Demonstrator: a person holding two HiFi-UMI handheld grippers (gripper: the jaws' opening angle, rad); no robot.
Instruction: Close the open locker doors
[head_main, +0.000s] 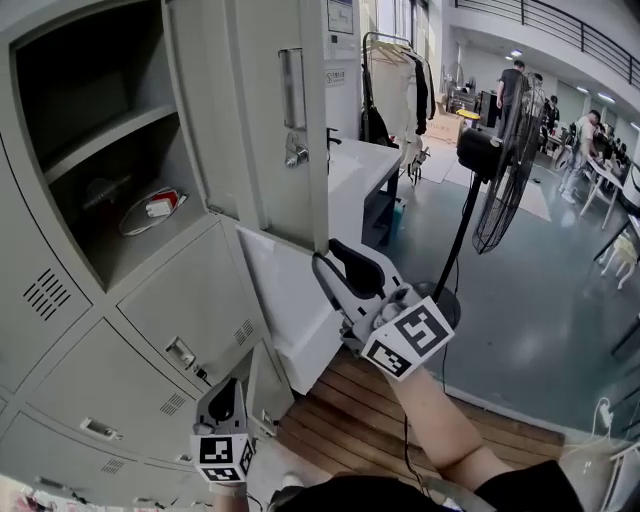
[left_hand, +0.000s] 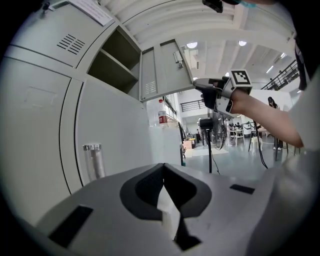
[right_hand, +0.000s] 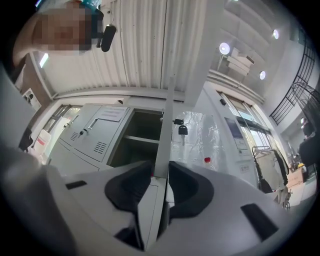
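Observation:
A tall grey locker door (head_main: 270, 120) stands swung out from the open upper compartment (head_main: 100, 150). My right gripper (head_main: 322, 255) sits at the door's lower free corner, with the thin door edge (right_hand: 167, 125) pinched between its dark pads; the gripper (right_hand: 161, 175) is shut on it. The left gripper view shows the same door (left_hand: 162, 70) high up, with the right gripper (left_hand: 197, 82) at its corner. My left gripper (head_main: 225, 392) hangs low in front of the bottom lockers. Its jaw tips meet (left_hand: 162, 167) with nothing between them.
The open compartment holds a white cable and a red-and-white item (head_main: 150, 208). A small grey lower door (head_main: 265, 385) juts out beside my left gripper. A white table (head_main: 360, 165), a standing fan (head_main: 505, 170) and a wooden floor strip (head_main: 400, 420) lie to the right. People stand at the far right.

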